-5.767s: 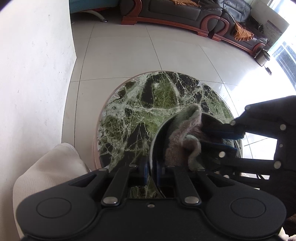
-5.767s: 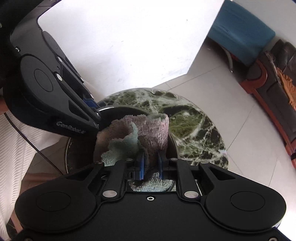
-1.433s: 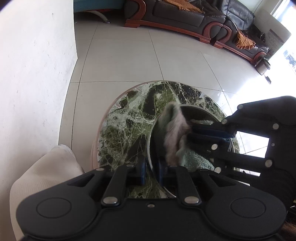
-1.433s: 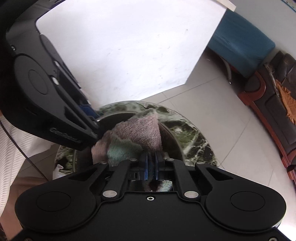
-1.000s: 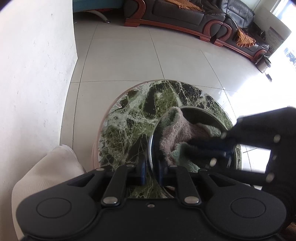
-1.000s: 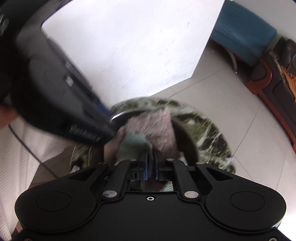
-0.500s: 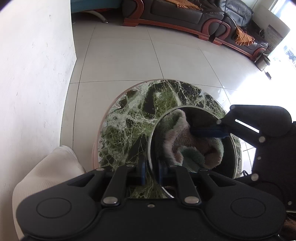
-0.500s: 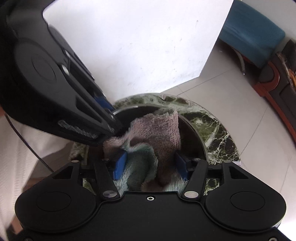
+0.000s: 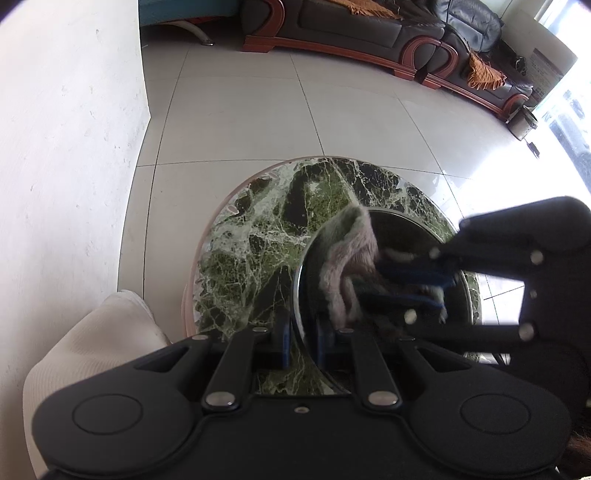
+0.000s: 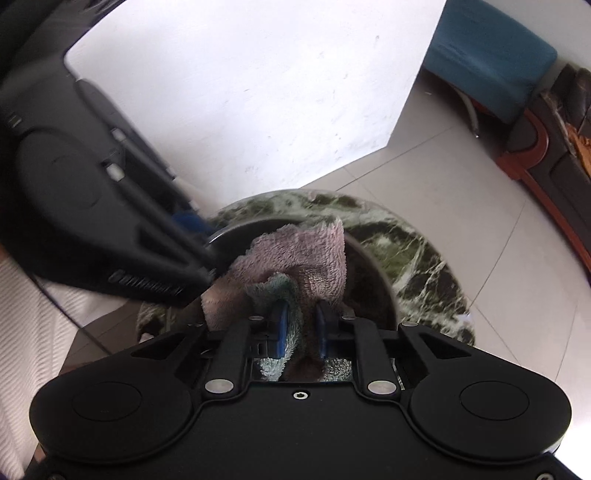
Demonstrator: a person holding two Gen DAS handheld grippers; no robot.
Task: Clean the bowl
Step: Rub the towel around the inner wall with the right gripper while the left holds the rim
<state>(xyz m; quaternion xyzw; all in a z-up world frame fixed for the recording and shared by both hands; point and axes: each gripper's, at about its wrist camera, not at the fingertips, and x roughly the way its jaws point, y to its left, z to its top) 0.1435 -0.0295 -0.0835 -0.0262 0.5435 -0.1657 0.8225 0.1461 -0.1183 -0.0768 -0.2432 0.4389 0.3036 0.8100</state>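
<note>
Two black tongs are working over a round green marble counter (image 9: 258, 236) standing on a pale tiled floor (image 9: 258, 118).

Left wrist view: the left tongs (image 9: 301, 341), at the bottom centre of the frame, are clenching the near rim of a dark, shiny bowl (image 9: 406, 229), one blue pad sitting outside the wall and one inside. The bowl is resting on the counter, right of centre in the frame. The right tongs (image 9: 441, 295) are reaching in from the right edge, blurred, with a fuzzy pink and pale green cloth (image 9: 347, 258) bunched inside the bowl and rising above its left rim.

Right wrist view: the right tongs (image 10: 301, 328), at the bottom centre, have just been closing and are now gripping the cloth (image 10: 306, 254), which is filling the gap between the blue fingers (image 10: 280, 325) and spreading up into the bowl (image 10: 373, 273) at mid-frame. The left tongs (image 10: 210, 240) are coming in from the left side of the frame, blurred, meeting the bowl's rim.

A white wall (image 10: 258, 92) is filling the top centre, a teal seat (image 10: 491, 51) is showing at the upper right, and a dark leather sofa (image 9: 369, 26) is running along the top of the left wrist view. A white ribbed sleeve (image 10: 22, 325) is showing at the left edge.
</note>
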